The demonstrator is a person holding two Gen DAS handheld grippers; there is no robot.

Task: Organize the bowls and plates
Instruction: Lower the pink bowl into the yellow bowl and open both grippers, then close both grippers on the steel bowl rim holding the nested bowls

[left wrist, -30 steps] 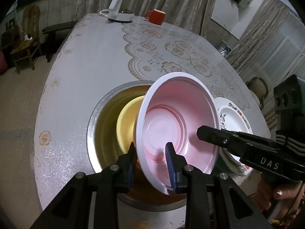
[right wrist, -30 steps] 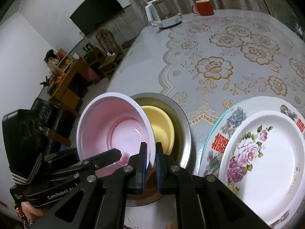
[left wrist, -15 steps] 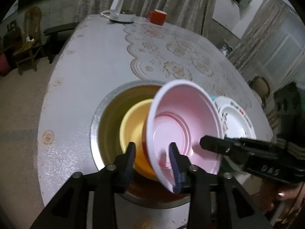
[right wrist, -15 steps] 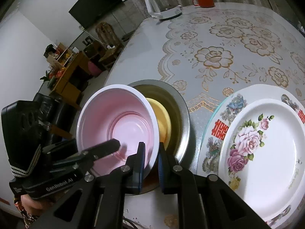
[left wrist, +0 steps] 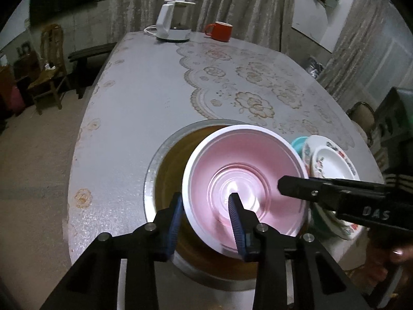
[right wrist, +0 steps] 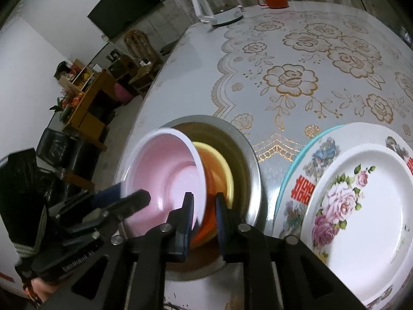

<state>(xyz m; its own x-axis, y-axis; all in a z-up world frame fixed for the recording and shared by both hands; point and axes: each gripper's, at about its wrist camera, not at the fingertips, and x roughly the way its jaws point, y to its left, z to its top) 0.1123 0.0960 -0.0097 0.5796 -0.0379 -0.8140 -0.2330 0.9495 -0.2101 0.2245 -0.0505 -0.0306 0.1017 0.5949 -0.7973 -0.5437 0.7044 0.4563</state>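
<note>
A pink bowl (left wrist: 245, 188) with a white rim sits tilted in a metal basin (left wrist: 155, 160), on top of an orange bowl (right wrist: 209, 193) and a yellow bowl (right wrist: 227, 173). My left gripper (left wrist: 206, 219) straddles the pink bowl's near rim. Its jaws are closing, but a gap shows at the pads. My right gripper (right wrist: 204, 219) straddles the opposite rim of the pink bowl (right wrist: 165, 175). Its jaws are opening and stand off the rim. A white plate with roses (right wrist: 361, 206) lies on a larger patterned plate (right wrist: 304, 168) to the right.
The basin (right wrist: 254, 170) stands near the front edge of a round table with a lace-patterned cover (left wrist: 253, 82). A white kettle (left wrist: 173, 25) and a red mug (left wrist: 219, 31) stand at the far edge. A wooden chair (left wrist: 49, 77) is on the floor to the left.
Both grippers were shut on the pink bowl's rim and have let go. The bowl has sunk from a steep tilt to lie flatter on the bowls in the basin.
</note>
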